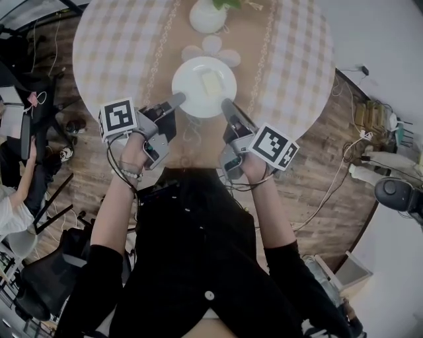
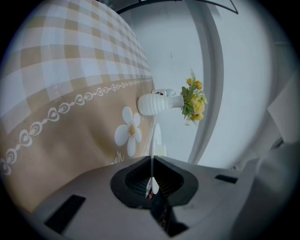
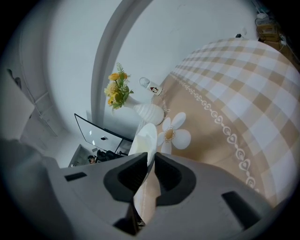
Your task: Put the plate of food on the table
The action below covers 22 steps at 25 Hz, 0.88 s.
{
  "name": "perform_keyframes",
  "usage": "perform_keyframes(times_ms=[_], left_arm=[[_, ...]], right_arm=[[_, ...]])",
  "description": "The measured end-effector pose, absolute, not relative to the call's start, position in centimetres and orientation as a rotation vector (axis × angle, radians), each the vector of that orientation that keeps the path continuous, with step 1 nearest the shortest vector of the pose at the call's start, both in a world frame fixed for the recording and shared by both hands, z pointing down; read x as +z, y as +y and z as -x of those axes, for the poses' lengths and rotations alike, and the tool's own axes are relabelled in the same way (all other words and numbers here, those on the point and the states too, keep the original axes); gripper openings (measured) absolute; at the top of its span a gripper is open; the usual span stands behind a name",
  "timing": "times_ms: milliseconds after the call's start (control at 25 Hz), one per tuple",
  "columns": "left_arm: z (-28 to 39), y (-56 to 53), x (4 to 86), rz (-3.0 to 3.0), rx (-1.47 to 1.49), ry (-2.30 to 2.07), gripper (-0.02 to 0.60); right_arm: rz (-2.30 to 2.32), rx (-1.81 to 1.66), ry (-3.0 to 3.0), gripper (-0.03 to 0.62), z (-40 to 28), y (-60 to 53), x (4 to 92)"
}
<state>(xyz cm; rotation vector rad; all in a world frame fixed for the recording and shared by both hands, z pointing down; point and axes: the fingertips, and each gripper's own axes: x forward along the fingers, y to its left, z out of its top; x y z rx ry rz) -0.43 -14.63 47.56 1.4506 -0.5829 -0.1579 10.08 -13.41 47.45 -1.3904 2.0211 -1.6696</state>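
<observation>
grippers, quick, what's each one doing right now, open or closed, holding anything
Left gripper: closed on the left rim of the plate.
Right gripper: closed on the plate's right rim.

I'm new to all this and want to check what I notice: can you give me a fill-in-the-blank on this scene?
The plate is held by ____ grippers, the left gripper and the right gripper.
The vase holds flowers coloured ____.
The table is ____ in shape.
Missing words: two; yellow; round.
</observation>
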Motion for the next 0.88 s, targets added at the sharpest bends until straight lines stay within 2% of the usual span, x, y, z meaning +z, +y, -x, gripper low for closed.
perform_keyframes(times_ms=[880], left_arm=[[0.3,-16.1,54.6,-1.366,-0.107,-0.613,0.008]], right_arm=[[1.491,-1.833,1.999,0.035,-10.0,-14.4,54.9]])
